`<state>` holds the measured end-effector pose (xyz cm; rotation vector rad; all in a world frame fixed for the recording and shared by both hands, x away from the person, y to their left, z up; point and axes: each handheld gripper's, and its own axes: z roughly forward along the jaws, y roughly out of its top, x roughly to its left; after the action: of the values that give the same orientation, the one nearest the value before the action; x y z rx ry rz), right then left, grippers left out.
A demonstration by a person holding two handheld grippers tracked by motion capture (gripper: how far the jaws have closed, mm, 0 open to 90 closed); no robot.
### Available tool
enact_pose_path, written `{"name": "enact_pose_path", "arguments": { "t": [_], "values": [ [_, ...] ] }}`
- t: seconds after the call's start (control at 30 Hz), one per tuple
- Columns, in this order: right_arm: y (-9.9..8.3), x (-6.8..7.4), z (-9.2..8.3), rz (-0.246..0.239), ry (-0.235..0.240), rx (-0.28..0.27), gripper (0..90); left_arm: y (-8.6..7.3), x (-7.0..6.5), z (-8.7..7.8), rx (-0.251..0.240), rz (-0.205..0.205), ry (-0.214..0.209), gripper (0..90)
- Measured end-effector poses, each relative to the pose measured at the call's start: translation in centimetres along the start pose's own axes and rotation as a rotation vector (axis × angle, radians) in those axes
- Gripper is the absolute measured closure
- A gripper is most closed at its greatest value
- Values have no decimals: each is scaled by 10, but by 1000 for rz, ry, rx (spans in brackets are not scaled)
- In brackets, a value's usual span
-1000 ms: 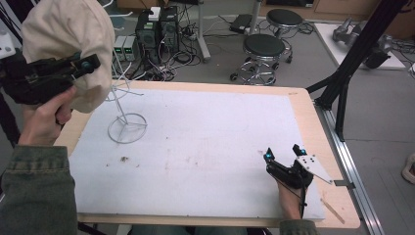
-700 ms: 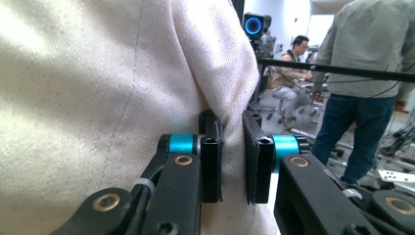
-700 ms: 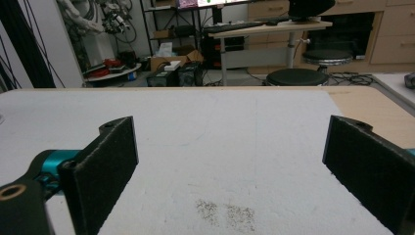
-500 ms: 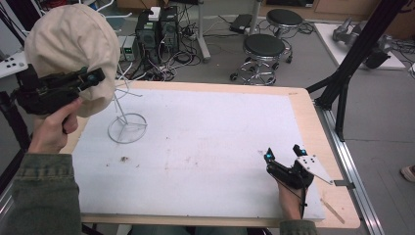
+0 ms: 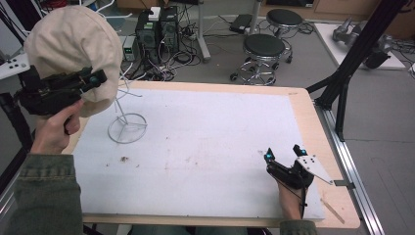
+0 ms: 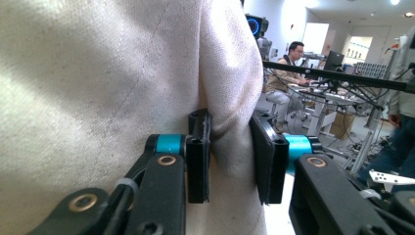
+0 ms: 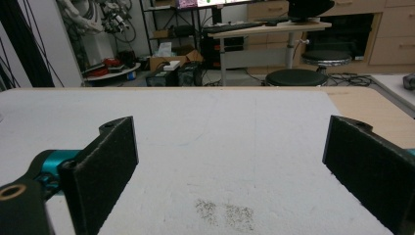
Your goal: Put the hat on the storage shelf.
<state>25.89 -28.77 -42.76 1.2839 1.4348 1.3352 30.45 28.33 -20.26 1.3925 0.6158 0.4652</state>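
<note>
A beige cloth cap (image 5: 73, 44) hangs over a white wire stand (image 5: 127, 128) at the table's far left corner. My left gripper (image 5: 95, 78) is raised level against the cap's near side. In the left gripper view a fold of the cap (image 6: 98, 73) lies between the jaws of the left gripper (image 6: 230, 156). Those jaws have just been opening, and the pads now stand a little apart around the fold. My right gripper (image 5: 284, 152) rests on the white mat (image 5: 205, 137) at the near right. The right gripper (image 7: 230, 156) is wide open with nothing between its pads.
The wooden table edge (image 5: 313, 122) borders the mat on the right. Black stools (image 5: 264, 46), computer towers (image 5: 156, 29) and cables stand beyond the far edge. A black frame leg (image 5: 342, 88) rises at the right. A patch of specks (image 7: 225, 213) marks the mat.
The cap and my left gripper have drifted slightly right and down toward the stand. The right gripper has kept still.
</note>
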Motion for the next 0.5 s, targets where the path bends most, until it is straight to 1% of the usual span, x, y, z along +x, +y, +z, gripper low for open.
{"name": "enact_pose_path", "arguments": {
  "t": [0.07,0.13,0.17,0.27,0.3,0.33,0.37,0.5],
  "values": [
    [0,0,0,9,-2,2,51,0,0,0,-5,-5,-6,646],
    [0,0,-1,7,-2,1,52,0,0,0,-5,0,1,608],
    [0,0,-1,7,-2,1,52,0,0,0,-5,-1,0,608],
    [0,0,-1,7,-3,2,51,0,-2,0,-3,-3,-4,543],
    [0,0,-1,7,-3,2,51,0,-2,-1,1,5,0,527],
    [0,0,-1,7,-3,1,51,0,-2,-1,0,7,3,483],
    [0,0,-1,7,-3,1,51,-1,-2,-1,-5,1,3,483],
    [0,0,-1,4,-5,1,51,-2,-1,-4,-17,-3,12,421]
  ]
}}
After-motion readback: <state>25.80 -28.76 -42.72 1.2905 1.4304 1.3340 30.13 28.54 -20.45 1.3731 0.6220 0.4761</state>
